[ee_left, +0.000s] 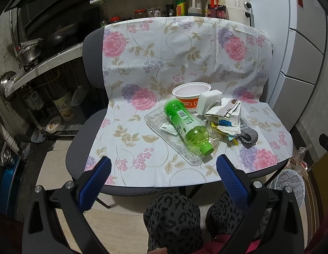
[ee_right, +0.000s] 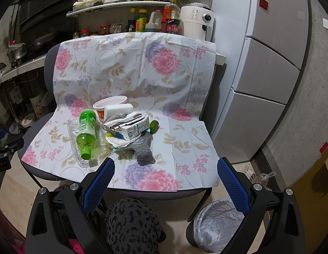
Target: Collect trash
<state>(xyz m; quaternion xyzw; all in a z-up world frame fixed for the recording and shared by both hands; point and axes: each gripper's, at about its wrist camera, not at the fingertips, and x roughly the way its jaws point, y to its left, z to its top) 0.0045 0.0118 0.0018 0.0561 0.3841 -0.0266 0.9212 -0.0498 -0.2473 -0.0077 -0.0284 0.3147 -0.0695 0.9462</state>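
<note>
A pile of trash lies on a chair seat covered by a floral sheet (ee_left: 142, 67). A green plastic bottle (ee_left: 186, 126) lies on a clear plastic tray (ee_left: 161, 131). Behind are a paper cup (ee_left: 190, 94) and a white block (ee_left: 209, 100). To the right are a torn milk carton (ee_left: 225, 114) and a grey sock (ee_left: 249, 136). In the right wrist view the bottle (ee_right: 86, 132), carton (ee_right: 132, 128), sock (ee_right: 144, 152) and a lime (ee_right: 153, 124) show. My left gripper (ee_left: 164, 164) is open and empty before the seat's front edge. My right gripper (ee_right: 165, 165) is open and empty over the seat's front.
A bin lined with a white bag (ee_right: 219, 222) stands on the floor right of the chair, also in the left wrist view (ee_left: 291, 186). A fridge (ee_right: 269, 63) is on the right. A counter with bottles (ee_right: 155, 21) is behind, a stove (ee_left: 43, 50) to the left. Knees (ee_left: 174, 218) are below.
</note>
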